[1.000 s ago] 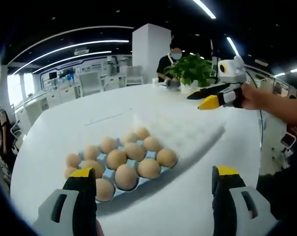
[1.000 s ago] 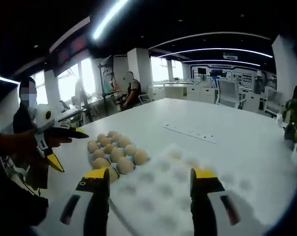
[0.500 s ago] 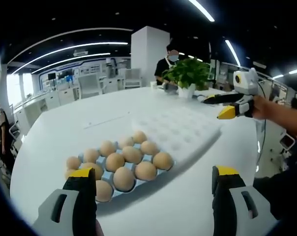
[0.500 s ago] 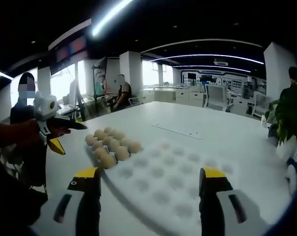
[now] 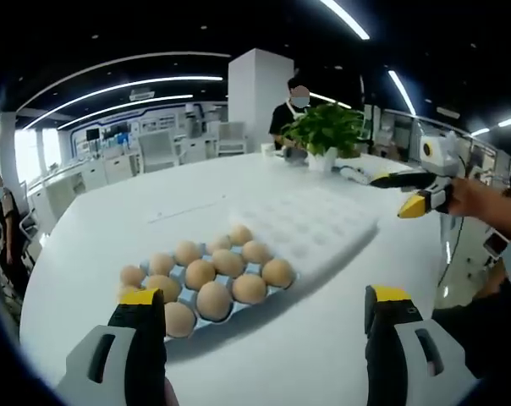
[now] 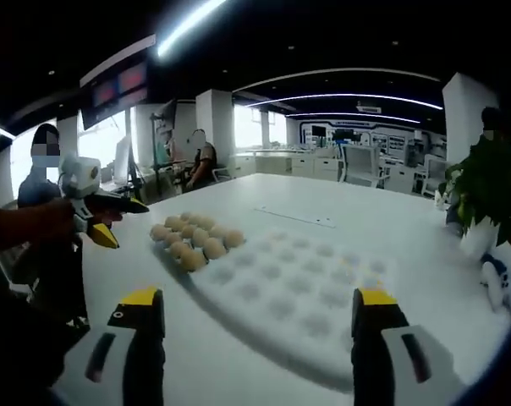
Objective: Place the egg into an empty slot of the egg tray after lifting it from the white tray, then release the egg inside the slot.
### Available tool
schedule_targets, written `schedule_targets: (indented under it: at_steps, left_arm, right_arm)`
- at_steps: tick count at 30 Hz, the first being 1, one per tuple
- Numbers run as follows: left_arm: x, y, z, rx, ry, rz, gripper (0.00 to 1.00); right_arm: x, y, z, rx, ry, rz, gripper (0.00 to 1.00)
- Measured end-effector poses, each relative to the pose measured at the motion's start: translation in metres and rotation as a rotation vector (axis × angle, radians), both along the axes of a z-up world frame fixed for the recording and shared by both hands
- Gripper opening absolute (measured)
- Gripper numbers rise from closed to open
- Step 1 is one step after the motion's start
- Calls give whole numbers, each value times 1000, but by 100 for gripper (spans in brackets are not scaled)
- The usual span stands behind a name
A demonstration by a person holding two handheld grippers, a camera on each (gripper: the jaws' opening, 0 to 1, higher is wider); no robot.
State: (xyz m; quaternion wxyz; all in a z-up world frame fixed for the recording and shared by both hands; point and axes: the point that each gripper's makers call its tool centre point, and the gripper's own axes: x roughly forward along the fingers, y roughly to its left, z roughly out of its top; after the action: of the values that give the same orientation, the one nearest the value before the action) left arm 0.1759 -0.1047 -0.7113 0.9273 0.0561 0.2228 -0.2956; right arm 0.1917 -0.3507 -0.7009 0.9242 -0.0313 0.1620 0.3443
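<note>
On the white bench (image 5: 112,228) a blue egg tray (image 5: 192,300) loaded with brown eggs (image 5: 213,300) lies touching a white tray (image 5: 310,224) whose dimpled slots look bare. In the left gripper view the left tongs (image 5: 264,317) hang wide apart above the bench's near edge, nothing between them; the right tongs (image 5: 410,193) show at the far right, held in a hand (image 5: 475,199), also parted. In the right gripper view the right tongs (image 6: 255,313) stand wide and empty over the white tray (image 6: 298,288), the eggs (image 6: 192,241) beyond at its left end, and the left tongs (image 6: 112,220) hover near them. A potted plant (image 5: 323,135) stands at the bench's far edge.
</note>
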Motion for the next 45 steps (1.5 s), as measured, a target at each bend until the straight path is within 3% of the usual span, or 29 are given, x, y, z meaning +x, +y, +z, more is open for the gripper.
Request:
schedule_targets:
  at_steps: [6,17,45]
  left_arm:
    - [-5,0,-2,-8,-2,11,100]
    - [-5,3,0,-18,-21,26,100]
    - [-27,22,-11,-35,-36,75,100]
  right_arm:
    - [-4,-4,-3,1,12,-15,100]
    - [-11,-13,6,37,-28,-57,100]
    - [-38,-22,-13,24,-45,-115,100]
